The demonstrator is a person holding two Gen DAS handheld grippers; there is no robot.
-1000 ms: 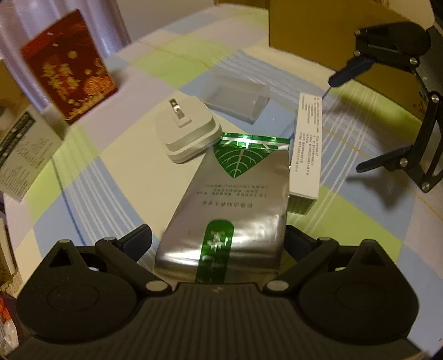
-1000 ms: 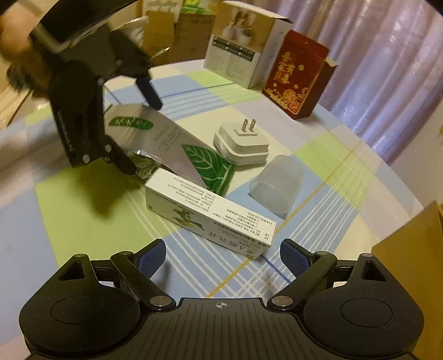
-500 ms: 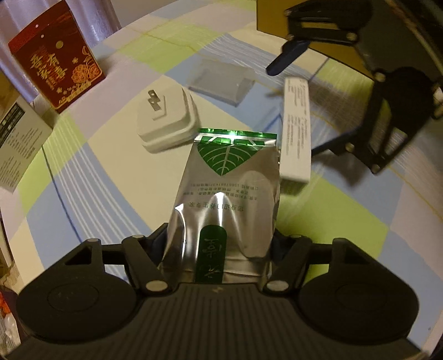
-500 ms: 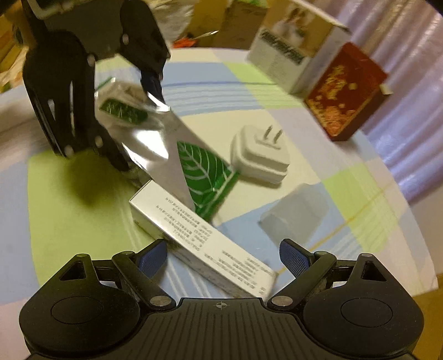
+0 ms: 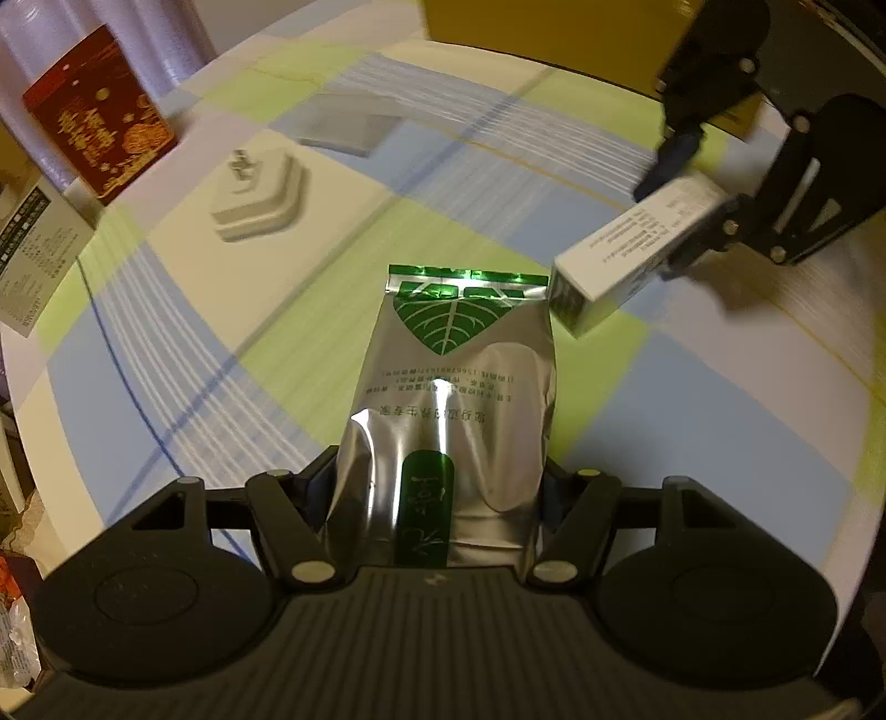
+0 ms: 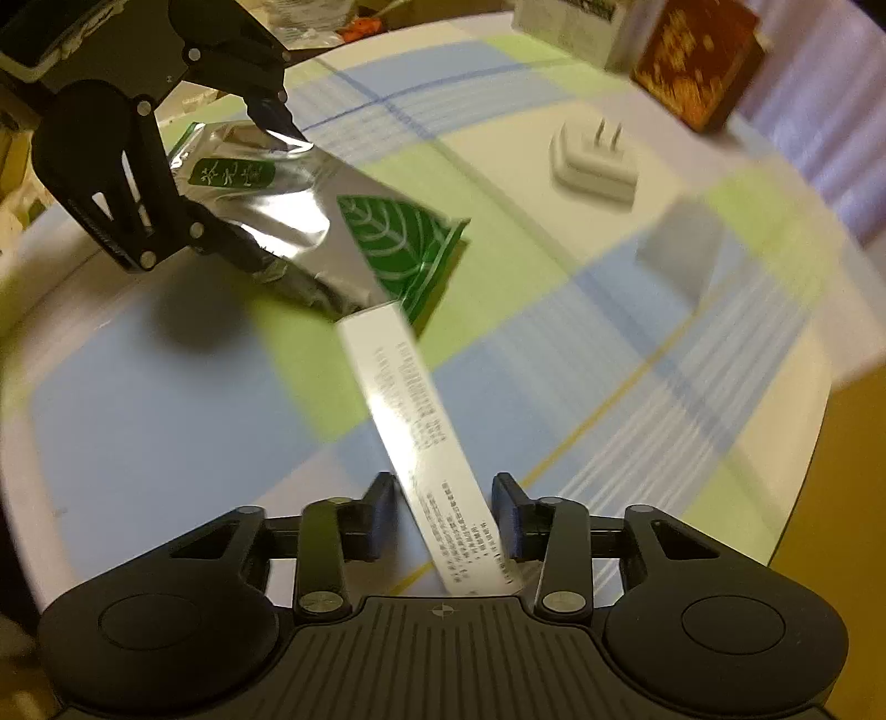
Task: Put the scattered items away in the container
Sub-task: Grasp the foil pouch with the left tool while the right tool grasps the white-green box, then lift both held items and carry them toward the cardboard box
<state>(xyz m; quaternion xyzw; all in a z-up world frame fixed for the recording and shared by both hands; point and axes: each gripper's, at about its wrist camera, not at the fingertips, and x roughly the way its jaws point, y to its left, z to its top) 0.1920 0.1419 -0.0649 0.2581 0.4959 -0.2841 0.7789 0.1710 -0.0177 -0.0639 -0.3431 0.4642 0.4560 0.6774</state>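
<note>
Silver foil pouch with a green leaf print [image 5: 451, 410], clamped at its lower end between the fingers of the left gripper [image 5: 437, 498], lifted above the checked tablecloth [image 5: 692, 421]. Long white carton [image 6: 426, 437], pinched at one end by the right gripper [image 6: 446, 512], its far end just beside the pouch's leaf end. Beyond the pouch, on the cloth: white plug adapter [image 5: 257, 196] and translucent plastic cup on its side [image 5: 346, 124]; brown cardboard box [image 5: 531, 27] farther back.
</note>
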